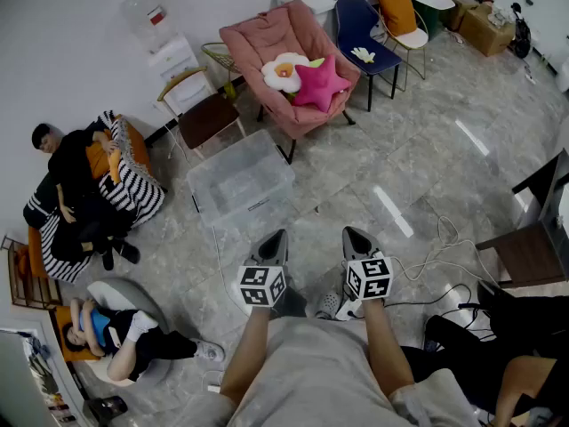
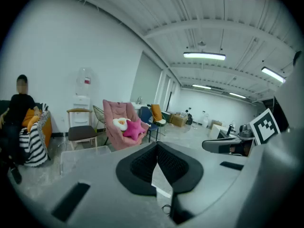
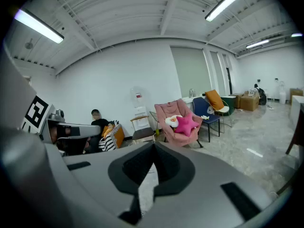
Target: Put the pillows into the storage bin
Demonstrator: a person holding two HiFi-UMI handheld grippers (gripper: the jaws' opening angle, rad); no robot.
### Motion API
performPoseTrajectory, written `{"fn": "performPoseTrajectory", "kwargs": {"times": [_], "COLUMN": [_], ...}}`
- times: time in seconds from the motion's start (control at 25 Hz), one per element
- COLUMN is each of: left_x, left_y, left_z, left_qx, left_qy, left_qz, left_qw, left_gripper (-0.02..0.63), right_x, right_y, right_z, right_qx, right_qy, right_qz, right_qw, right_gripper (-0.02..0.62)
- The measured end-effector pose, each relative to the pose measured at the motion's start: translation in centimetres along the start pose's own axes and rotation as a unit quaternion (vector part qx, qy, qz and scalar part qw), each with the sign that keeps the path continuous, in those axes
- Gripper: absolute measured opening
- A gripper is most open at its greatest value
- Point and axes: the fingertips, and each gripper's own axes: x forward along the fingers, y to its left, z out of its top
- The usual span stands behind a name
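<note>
Pillows, two of them, lie on the seat of a pink armchair (image 1: 267, 36) near the far wall: a pink star pillow (image 1: 318, 83) leaning against a white flower pillow (image 1: 283, 71), the two touching. On the grey floor in front of the armchair, a little to its left in the head view, stands the storage bin (image 1: 210, 174), clear plastic, lidless, with nothing inside it. The left gripper (image 1: 278, 237) and the right gripper (image 1: 352, 234) are held side by side in front of the person, nearer than the bin and well apart from the pillows, both tilted slightly downward. Each gripper's own view shows its jaws closed together with nothing held between them. A wooden chair with a brown seat (image 1: 206, 114) stands left of the armchair and a blue chair (image 1: 364, 25) right of it. Two people sit at the left edge of the room. A white cable (image 1: 436, 265) trails across the floor to the right of the grippers.
</note>
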Motion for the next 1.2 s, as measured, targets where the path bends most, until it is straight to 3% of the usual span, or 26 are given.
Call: {"fn": "performPoseTrajectory", "kwargs": {"times": [0.36,0.6,0.84,1.2], "left_x": [0.4,2.7,8.5,20.4], "left_y": [-0.6,0.2,1.6,4.2], "left_z": [-0.8,-1.1,0.7,5.9], "left_qx": [0.0,-0.005,0.002,0.015], "left_qy": [0.01,0.021,0.024,0.042], "left_qz": [0.011,0.019,-0.011,-0.05], "left_qw": [0.9999,0.9996,0.9996,0.9978], "left_gripper": [0.009,0.009,0.009,0.009], "right_x": [-0.2,0.4,3.4,11.0], "right_y": [-2.8,-5.0,-8.6,-14.1], "right_z": [-0.5,-0.6,0.0,3.6], "right_qx": [0.013,0.068,0.08,0.113], "right_qy": [0.001,-0.008,0.013,0.005], "right_qz": [-0.025,-0.016,-0.041,-0.074], "right_qw": [1.0,0.998,0.996,0.991], "right_gripper": [-0.004,-0.003,-0.003,-0.003]}}
